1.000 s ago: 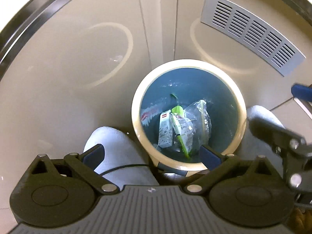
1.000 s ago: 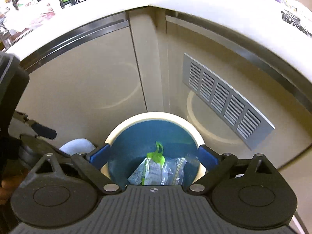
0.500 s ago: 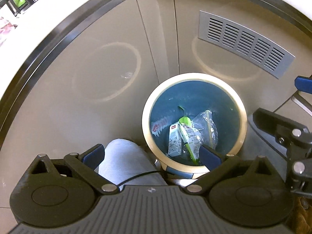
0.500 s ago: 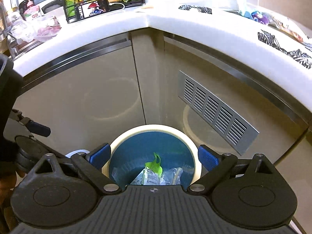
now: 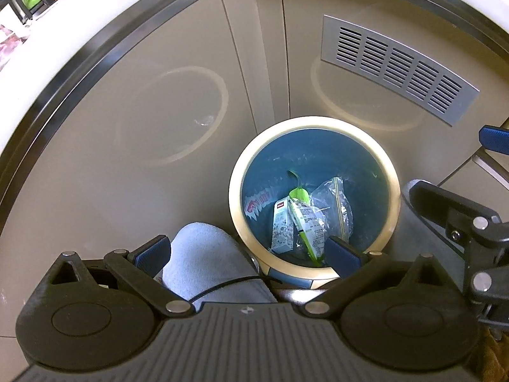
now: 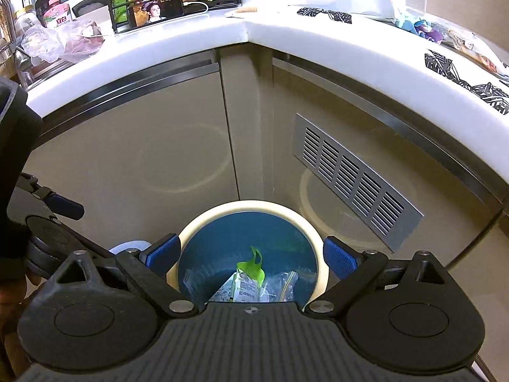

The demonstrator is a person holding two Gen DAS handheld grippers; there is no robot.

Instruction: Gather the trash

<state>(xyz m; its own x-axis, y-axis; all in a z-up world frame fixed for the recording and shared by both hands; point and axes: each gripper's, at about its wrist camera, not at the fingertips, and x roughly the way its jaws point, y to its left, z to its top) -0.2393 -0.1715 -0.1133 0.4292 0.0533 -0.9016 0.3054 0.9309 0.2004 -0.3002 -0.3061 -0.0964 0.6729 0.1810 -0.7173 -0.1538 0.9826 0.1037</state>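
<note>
Since the earlier frame, both views pulled back from the bin (image 5: 313, 278); countertop (image 6: 178, 49) entered view. Trash looked crumpled: white-green wrapper (image 5: 307, 226), clear bag (image 5: 334, 203) at its 2 o'clock, lying inside the blue, cream-rimmed bin. My left gripper (image 5: 248, 253) and right gripper (image 6: 251, 254) stood wide apart, empty.

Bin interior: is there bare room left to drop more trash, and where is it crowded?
The trash bin has bare blue wall and floor at its far side, toward the cabinet vent. The near side is crowded: a white packet, a green-edged wrapper and a clear zip bag lie together there.
</note>
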